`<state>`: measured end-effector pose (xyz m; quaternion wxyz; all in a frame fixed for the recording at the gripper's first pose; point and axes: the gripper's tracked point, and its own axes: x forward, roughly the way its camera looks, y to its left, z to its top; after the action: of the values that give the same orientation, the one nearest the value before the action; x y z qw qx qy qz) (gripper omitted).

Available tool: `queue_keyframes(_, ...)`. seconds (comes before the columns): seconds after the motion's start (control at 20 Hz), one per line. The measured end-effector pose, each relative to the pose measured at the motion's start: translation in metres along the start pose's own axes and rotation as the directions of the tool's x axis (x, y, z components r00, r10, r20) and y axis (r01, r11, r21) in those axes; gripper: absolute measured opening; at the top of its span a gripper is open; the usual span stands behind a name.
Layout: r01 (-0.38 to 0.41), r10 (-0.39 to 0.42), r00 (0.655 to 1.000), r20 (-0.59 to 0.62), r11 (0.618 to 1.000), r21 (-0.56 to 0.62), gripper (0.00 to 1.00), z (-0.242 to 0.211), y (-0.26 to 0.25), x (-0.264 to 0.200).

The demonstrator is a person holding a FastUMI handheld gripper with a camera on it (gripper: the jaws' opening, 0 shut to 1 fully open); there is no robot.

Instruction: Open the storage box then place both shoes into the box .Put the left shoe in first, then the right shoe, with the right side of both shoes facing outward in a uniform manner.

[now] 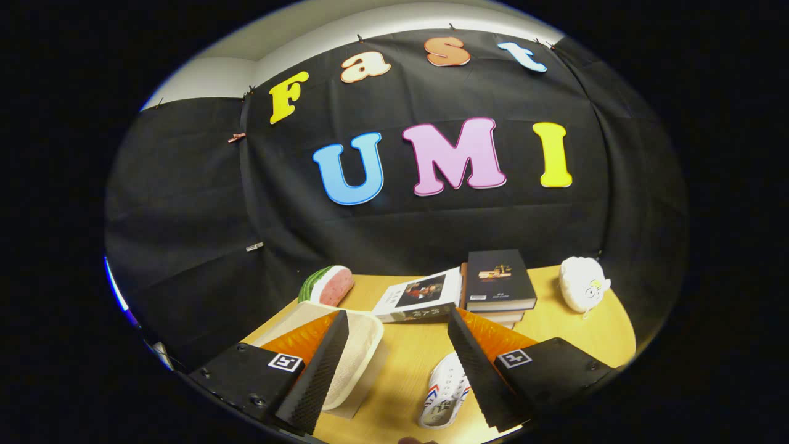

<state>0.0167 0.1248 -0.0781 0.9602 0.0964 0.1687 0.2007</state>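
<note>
My gripper (397, 327) is open, its two fingers spread wide above the wooden table (407, 364) with nothing between them. The storage box (360, 357), cream-white with a rounded lid, sits behind the left finger (323, 364), which covers part of it. A white shoe (445, 398) with red and blue stripes lies on the table beside the right finger (478, 370), partly hidden by it. I cannot tell whether the box lid is raised.
A watermelon-slice toy (327, 285) lies at the table's far left. A leaning book (422, 296) rests against a stack of dark books (498, 287) at the back. A white plush toy (582, 283) sits at the far right. Black cloth walls the booth.
</note>
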Motion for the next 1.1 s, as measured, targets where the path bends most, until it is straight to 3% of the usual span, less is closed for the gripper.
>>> queue_keyframes(0.2, -0.079, 0.093, 0.985, -0.144, 0.992, 0.097, 0.98, -0.038, 0.023, 0.012)
queue_keyframes(0.4, -0.168, 0.254, 0.918, -0.305, 0.944, 0.283, 0.98, -0.084, 0.06, 0.017)
queue_keyframes(0.55, -0.113, 0.32, 0.852, -0.415, 0.886, 0.45, 0.98, -0.117, 0.068, 0.018)
queue_keyframes(0.7, -0.072, 0.36, 0.816, -0.452, 0.84, 0.538, 0.98, -0.135, 0.067, 0.028)
queue_keyframes(0.85, -0.063, 0.447, 0.769, -0.457, 0.764, 0.642, 0.98, -0.145, 0.081, 0.03)
queue_keyframes(1.1, -0.057, 0.471, 0.739, -0.483, 0.757, 0.651, 0.96, -0.163, 0.085, 0.045)
